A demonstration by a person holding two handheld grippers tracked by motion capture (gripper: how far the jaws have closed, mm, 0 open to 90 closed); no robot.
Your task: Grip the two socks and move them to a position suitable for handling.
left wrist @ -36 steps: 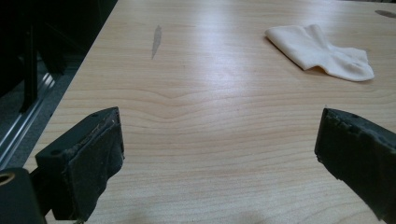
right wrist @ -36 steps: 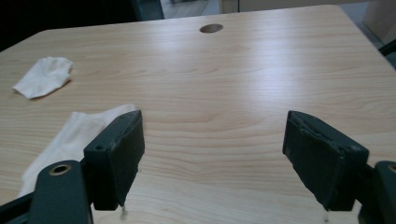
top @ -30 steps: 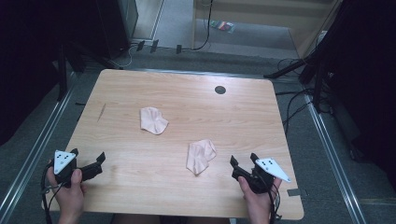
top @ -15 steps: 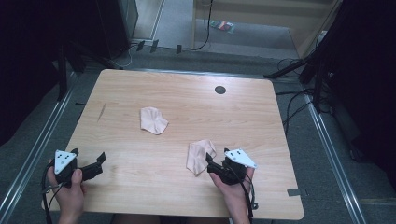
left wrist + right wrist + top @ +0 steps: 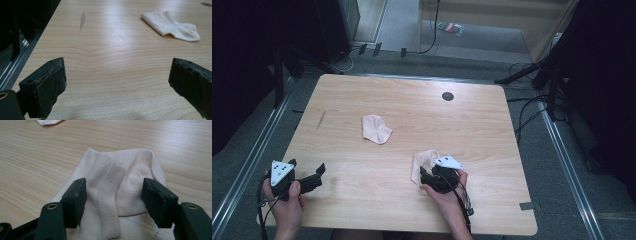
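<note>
Straddling a pale pink sock [image 5: 120,192] near the tabletop's [image 5: 492,125] front edge, the right gripper [image 5: 115,202] has its jaws just closing in, pads either side of the fabric but not yet pressing it. A second sock [image 5: 375,128] lies well apart toward the middle. At the front left corner, the left gripper [image 5: 312,175] rests with jaws spread wide, holding nothing.
</note>
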